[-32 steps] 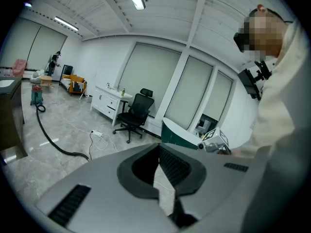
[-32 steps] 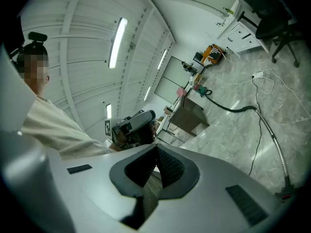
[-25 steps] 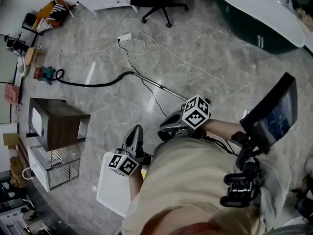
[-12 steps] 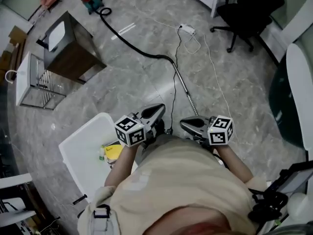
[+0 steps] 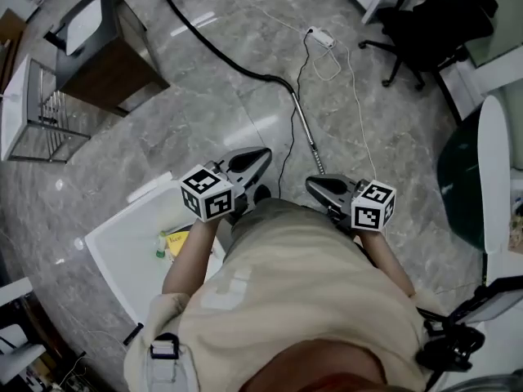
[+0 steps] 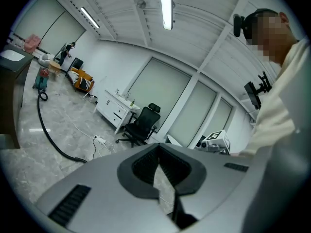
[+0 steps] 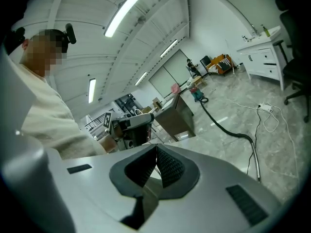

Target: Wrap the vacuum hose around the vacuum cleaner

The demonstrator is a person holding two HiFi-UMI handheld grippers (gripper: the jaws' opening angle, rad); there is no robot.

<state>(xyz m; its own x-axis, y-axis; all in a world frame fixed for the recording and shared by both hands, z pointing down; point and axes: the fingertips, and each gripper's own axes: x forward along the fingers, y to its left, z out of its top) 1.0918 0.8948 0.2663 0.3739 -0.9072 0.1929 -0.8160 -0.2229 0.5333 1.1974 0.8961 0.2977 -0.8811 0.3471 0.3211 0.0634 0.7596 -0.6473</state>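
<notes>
Pretty plain room: grey marble floor, black office chair, brown wooden cabinet, white walls, strip light overhead.

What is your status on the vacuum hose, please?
Left gripper, right gripper shut, empty. Vacuum hose stretched across floor, untouched. White cable lies beside its wand.

No word, number or brand can be read. The cube on the left tool and the cube on the right tool bear only black-and-white square marker patterns, no letters. Any print on the yellow item in the white bin is too small to read.
</notes>
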